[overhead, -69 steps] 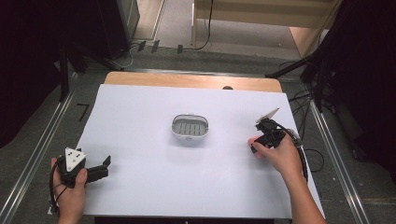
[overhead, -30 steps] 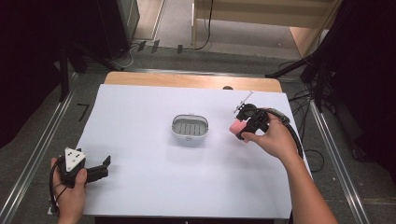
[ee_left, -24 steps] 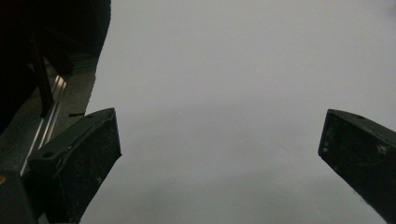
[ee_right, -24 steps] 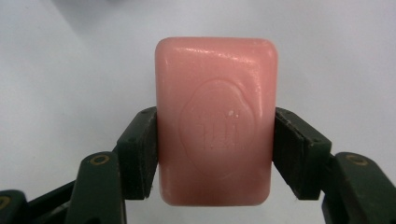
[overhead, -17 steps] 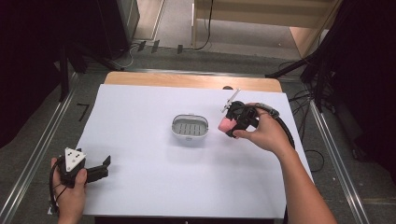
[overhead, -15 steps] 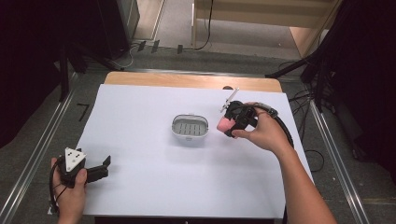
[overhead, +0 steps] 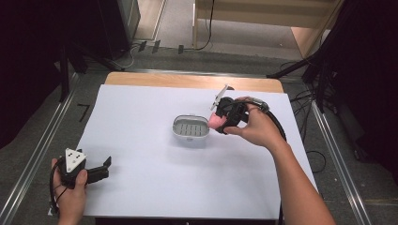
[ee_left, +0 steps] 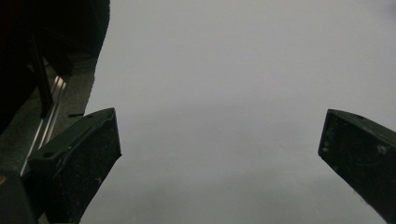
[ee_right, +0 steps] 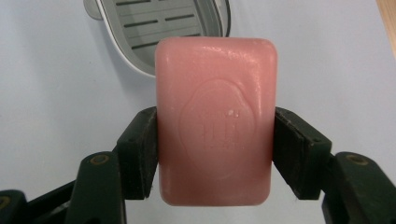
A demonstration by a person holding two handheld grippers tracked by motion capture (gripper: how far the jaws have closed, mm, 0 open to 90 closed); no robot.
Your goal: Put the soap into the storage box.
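A pink bar of soap (ee_right: 215, 121) with an embossed oval is clamped between the two black jaws of my right gripper (ee_right: 215, 156). In the high view that right gripper (overhead: 220, 121) holds the soap (overhead: 216, 121) just above the right rim of a grey slotted soap dish (overhead: 191, 129) at the middle of the table. The dish (ee_right: 163, 25) lies beyond the soap in the right gripper view. My left gripper (overhead: 102, 168) rests at the table's front left corner, jaws wide apart with bare white surface between its fingers (ee_left: 79, 158).
A white sheet (overhead: 141, 140) covers the table, with a wooden strip (overhead: 187, 80) along the far edge. Metal rails (overhead: 33, 154) run along both sides, and cables (overhead: 305, 122) lie on the floor at the right.
My right gripper has carried the pink soap leftward and slightly up, from the right part of the table to the dish's right rim. The left gripper has stayed in place.
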